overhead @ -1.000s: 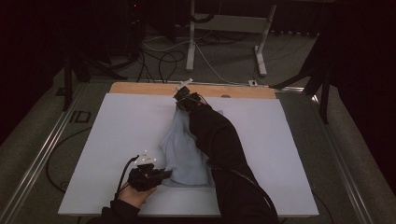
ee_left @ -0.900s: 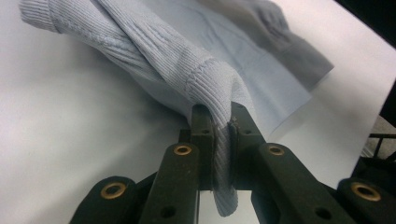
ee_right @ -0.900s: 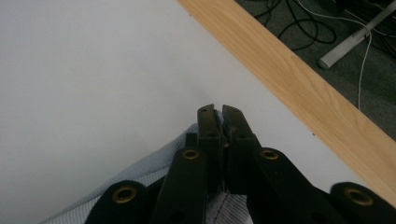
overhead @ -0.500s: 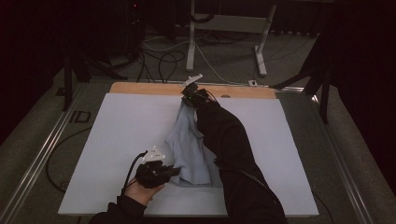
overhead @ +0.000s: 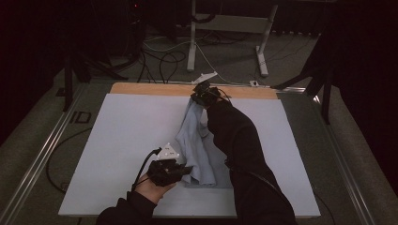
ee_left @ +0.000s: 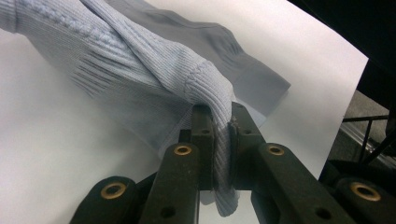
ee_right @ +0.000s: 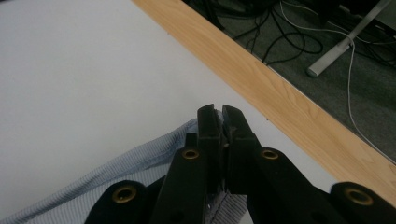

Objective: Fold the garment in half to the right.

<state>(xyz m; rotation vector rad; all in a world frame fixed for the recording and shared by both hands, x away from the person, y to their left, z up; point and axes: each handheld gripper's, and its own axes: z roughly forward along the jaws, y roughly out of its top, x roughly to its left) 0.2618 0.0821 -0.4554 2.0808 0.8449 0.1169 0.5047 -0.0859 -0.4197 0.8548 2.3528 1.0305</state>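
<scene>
Pale blue knit garment [overhead: 199,147] lies mid-counter, bunched into a long strip, long axis running roughly 12 to 6 o'clock in the high view, tilted a bit toward 7. Far end near the wooden edge strip [overhead: 141,88] at 12; near end toward the person. Left gripper [overhead: 187,169] is clamped on the ribbed hem at the near end, fabric pinched between its jaws [ee_left: 217,135]. Right gripper [overhead: 199,96] is clenched on a thin fabric edge at the far end, just short of the wood [ee_right: 219,123]. Garment spans between both, so any stretch or lift likely runs along that axis. White counter [overhead: 117,136] bare either side.
</scene>
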